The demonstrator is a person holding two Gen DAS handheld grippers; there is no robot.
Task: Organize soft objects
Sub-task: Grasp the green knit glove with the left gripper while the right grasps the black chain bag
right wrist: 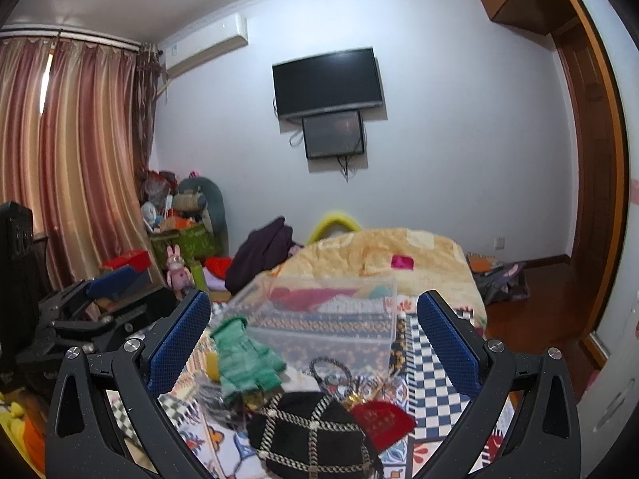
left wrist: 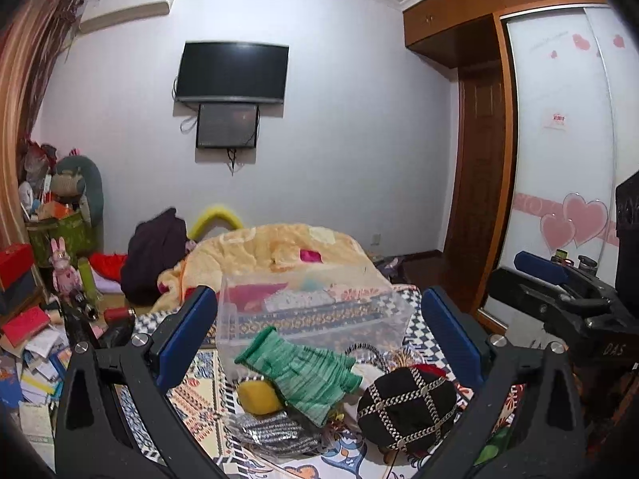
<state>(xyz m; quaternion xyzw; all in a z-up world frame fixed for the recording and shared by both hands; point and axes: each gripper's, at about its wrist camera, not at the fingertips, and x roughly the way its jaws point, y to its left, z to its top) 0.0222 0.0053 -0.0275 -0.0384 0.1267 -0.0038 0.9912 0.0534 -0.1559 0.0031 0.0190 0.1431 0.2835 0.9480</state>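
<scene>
A pile of soft things lies on the patterned bed cover: a green knitted glove (left wrist: 303, 375) (right wrist: 245, 357), a yellow sponge-like piece (left wrist: 257, 395), a grey striped cloth (left wrist: 271, 431), a black hat with chain trim (left wrist: 405, 403) (right wrist: 311, 435) and a small red pouch (right wrist: 379, 419). Behind them stands a clear plastic box (left wrist: 315, 311) (right wrist: 323, 315). My left gripper (left wrist: 319, 335) is open and empty, just above the pile. My right gripper (right wrist: 315, 339) is open and empty, over the hat and glove. Each gripper shows at the edge of the other's view.
A folded yellow blanket (left wrist: 279, 251) lies behind the box. A dark garment (left wrist: 155, 255) sits at the bed's far left. Toys, boxes and papers (left wrist: 36, 339) crowd the floor on the left. A wardrobe (left wrist: 559, 139) stands on the right.
</scene>
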